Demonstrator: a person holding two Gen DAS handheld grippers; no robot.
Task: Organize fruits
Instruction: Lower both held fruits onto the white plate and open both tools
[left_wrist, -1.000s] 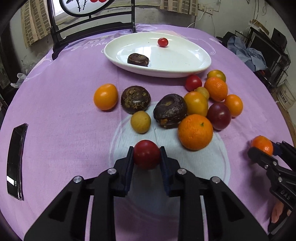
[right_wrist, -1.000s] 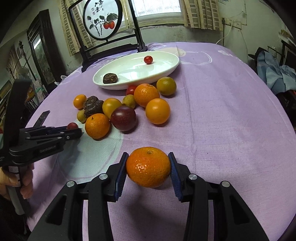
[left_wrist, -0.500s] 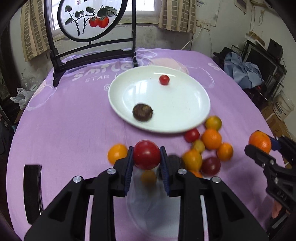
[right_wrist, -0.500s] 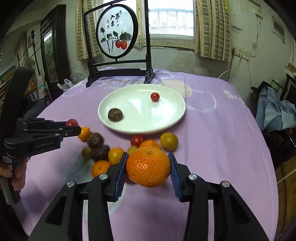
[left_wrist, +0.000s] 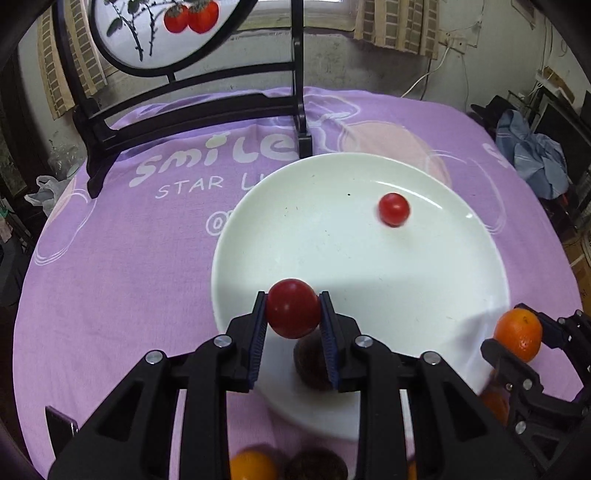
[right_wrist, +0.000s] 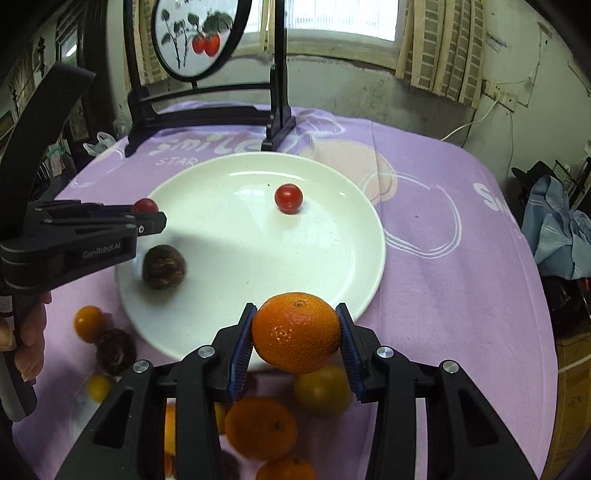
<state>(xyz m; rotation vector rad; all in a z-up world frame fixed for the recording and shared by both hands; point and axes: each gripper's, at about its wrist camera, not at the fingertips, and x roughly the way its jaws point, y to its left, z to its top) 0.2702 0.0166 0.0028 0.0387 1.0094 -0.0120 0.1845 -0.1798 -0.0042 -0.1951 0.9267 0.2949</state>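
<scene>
Left tongs are clamped on a dark red tomato, blue pads pressing both its sides, and they hang over the near-left rim of the white plate. Below the held fruit, partly hidden by the right finger, a dark brown wrinkled fruit lies on the plate near its close edge. A small cherry tomato sits alone toward the plate's far right. The plate rests on a purple printed cloth covering the table, and a black wooden stand with a round painted panel rises at the table's far edge. At the lower right, the right tongs grip a tangerine just beside the plate's near-right rim. An orange fruit and another dark one show blurred at the bottom.

From the right wrist view, the right tongs are clamped on the tangerine, held over the plate's near rim. The left tongs reach in from the left with the red tomato peeking above the fingers, over the plate's left side, carried by a hand at the left edge. The brown fruit lies on the plate's left part, the cherry tomato toward its far middle. Loose fruit remains on the cloth toward the table's near edge: oranges, a yellow-green one, brown ones, all somewhat blurred.
</scene>
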